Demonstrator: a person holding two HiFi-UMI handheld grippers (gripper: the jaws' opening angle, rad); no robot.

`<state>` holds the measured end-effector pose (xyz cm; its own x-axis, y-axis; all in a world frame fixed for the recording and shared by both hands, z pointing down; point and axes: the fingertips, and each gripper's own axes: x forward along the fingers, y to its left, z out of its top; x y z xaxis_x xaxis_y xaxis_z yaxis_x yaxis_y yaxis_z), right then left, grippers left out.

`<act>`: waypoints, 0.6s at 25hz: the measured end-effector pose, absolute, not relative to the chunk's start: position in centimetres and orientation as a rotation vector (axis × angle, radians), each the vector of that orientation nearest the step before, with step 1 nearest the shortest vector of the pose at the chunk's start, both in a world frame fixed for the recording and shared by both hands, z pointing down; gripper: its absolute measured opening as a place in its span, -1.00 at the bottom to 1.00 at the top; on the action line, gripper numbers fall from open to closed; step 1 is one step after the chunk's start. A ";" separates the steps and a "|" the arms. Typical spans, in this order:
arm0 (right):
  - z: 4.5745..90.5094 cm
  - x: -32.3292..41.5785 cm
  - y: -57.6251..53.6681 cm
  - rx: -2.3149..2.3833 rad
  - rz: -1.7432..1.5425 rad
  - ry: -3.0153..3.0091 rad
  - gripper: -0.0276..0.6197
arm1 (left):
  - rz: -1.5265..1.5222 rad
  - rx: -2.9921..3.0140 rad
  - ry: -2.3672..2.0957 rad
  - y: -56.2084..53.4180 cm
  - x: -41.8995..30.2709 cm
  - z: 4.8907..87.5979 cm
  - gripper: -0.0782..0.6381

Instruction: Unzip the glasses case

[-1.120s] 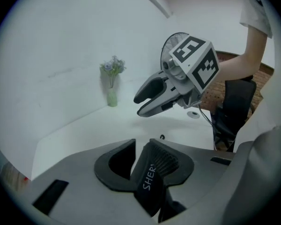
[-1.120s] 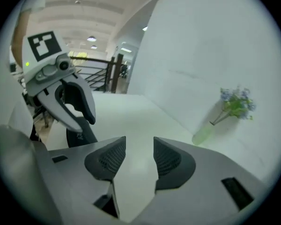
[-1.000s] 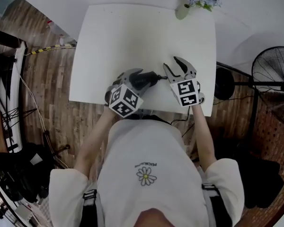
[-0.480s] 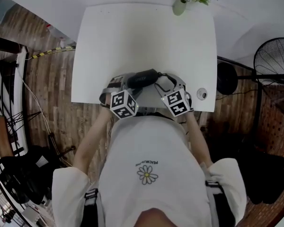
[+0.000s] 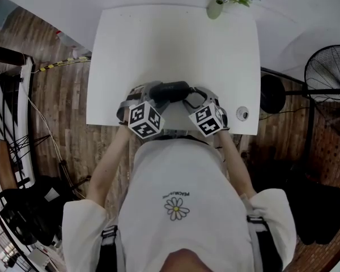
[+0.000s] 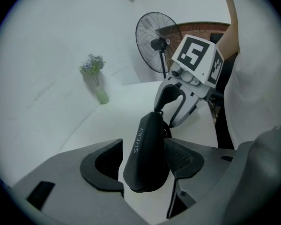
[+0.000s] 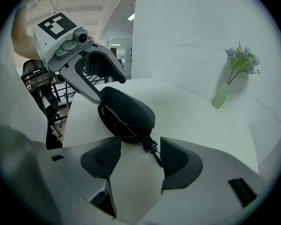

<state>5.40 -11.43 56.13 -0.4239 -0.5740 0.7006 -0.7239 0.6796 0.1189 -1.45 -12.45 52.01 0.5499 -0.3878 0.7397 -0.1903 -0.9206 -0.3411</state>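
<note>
On the left, my left hand-held gripper (image 6: 143, 162) had let go. A second earlier its jaws sat closer in on the glasses case (image 5: 171, 89). By now they stood as wide as they go, with the case's rounded end standing between them. There was a clear gap at the left pad, and the case was close against the right pad, though I saw no squeeze.

In the middle, the case had shifted too. It had been further in on the table (image 5: 175, 44), and now it lay right at the near edge, about halfway along it, with a gripper on each side.

On the right, my right hand-held gripper (image 7: 139, 157) had been lifted off to the case's right a second ago. It had since dropped in low beside the case, and its jaws were opening. The zip pull (image 7: 151, 148) lay between the pads, nearer the right one, but neither pad pressed on it.

From that side I could see a dark gap along the case's seam with thin wire-like lines inside, probably the glasses. I read that as the zip being undone at least at that end, and both grippers releasing meant the pull was likely finished. How far round the zip ran, I could not tell.
</note>
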 end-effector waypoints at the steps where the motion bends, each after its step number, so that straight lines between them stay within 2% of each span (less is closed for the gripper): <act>1: 56.2 5.2 -11.5 0.987 0.258 -2.148 -0.19 | -1.288 -2.583 0.515 -13.0 -1.7 51.6 -0.01; 8: 56.3 4.6 -11.8 0.936 0.245 -2.135 -0.18 | -1.136 -2.732 0.808 -19.0 -2.9 49.4 -0.01; 15: 56.4 4.7 -11.9 0.943 0.255 -2.124 -0.17 | -1.145 -2.771 0.958 -22.4 -2.8 50.6 -0.03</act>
<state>4.68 -11.94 56.36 -0.4182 -0.5424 0.7286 -0.6992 0.7042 0.1230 -2.76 -22.45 50.57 0.5499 -0.5336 0.6426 -0.5382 -0.8147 -0.2160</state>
